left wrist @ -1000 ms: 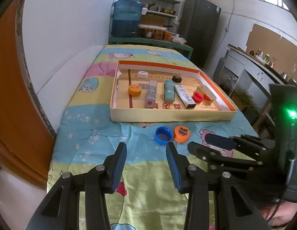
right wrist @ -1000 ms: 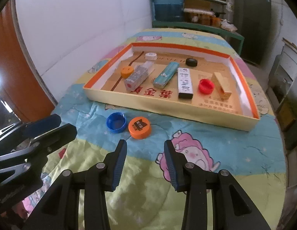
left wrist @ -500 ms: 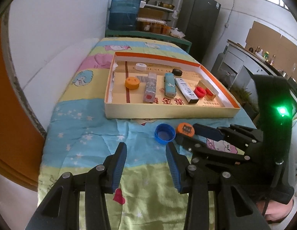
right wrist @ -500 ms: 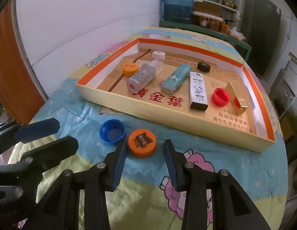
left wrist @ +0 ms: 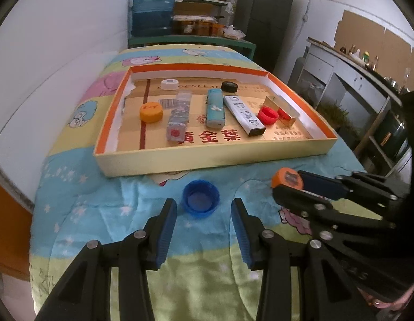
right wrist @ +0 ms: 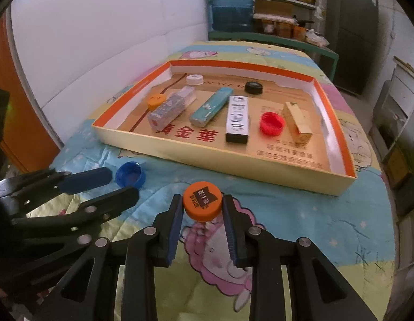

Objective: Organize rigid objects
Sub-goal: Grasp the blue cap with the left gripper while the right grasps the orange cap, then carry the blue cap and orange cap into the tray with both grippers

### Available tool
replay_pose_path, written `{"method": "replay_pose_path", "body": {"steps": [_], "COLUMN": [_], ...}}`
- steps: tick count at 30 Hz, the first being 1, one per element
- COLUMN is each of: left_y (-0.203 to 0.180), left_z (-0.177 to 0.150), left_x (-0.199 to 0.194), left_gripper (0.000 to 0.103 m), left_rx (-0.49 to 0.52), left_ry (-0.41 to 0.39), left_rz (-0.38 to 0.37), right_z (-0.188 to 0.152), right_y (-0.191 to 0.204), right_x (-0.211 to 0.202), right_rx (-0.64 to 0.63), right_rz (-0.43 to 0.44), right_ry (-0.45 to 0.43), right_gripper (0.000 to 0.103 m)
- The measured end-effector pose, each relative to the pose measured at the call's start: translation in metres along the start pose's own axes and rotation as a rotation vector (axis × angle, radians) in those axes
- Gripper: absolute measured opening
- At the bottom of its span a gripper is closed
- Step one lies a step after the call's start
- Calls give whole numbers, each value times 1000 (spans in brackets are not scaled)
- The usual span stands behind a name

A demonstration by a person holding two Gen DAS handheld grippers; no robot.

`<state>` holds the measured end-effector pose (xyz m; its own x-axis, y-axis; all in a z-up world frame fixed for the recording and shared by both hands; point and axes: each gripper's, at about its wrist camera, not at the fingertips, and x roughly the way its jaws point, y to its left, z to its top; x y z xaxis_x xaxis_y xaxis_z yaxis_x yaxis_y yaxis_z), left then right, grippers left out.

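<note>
An orange bottle cap (right wrist: 203, 200) with a black label sits between the pads of my right gripper (right wrist: 202, 203), which is shut on it. From the left wrist view the same cap (left wrist: 286, 178) shows at the tips of that gripper (left wrist: 283, 186). A blue cap (left wrist: 201, 199) lies open side up on the cloth, right at the tips of my open left gripper (left wrist: 203, 205), untouched. The shallow orange-rimmed tray (left wrist: 215, 161) behind holds several caps and small boxes.
A cartoon-print cloth (right wrist: 300, 214) covers the table. A white wall runs along the left. In the tray lie an orange cap (left wrist: 150, 111), a red cap (left wrist: 268, 115), a teal box (left wrist: 215, 108) and a gold box (right wrist: 298, 121). Shelves with a water jug (left wrist: 152, 13) stand behind.
My right gripper moved forward around the orange cap and shut on it. My left gripper advanced until its tips flank the blue cap, its jaws unchanged.
</note>
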<state>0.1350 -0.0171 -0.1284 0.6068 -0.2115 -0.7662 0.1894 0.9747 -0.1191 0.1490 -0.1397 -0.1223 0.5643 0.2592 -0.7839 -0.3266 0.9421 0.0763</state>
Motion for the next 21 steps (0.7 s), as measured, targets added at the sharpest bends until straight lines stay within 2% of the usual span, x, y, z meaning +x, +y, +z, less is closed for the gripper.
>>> {"method": "replay_pose_path", "body": {"steps": [6, 9, 21], "left_y": [-2, 2, 6], "left_z": [2, 3, 2], "left_x": [7, 6, -4], "left_gripper": [41, 30, 30], "left_rx": [-1, -21, -42], "left_ry": [1, -2, -24], "left_rz": [24, 40, 13], "right_z": [-2, -3, -3], "right_y": [-5, -6, -5], "right_x": [-5, -5, -7], "right_rx": [17, 24, 30], "right_rz": [3, 9, 13], "right_ry": [-5, -3, -6], "right_gripper": [30, 30, 30]}}
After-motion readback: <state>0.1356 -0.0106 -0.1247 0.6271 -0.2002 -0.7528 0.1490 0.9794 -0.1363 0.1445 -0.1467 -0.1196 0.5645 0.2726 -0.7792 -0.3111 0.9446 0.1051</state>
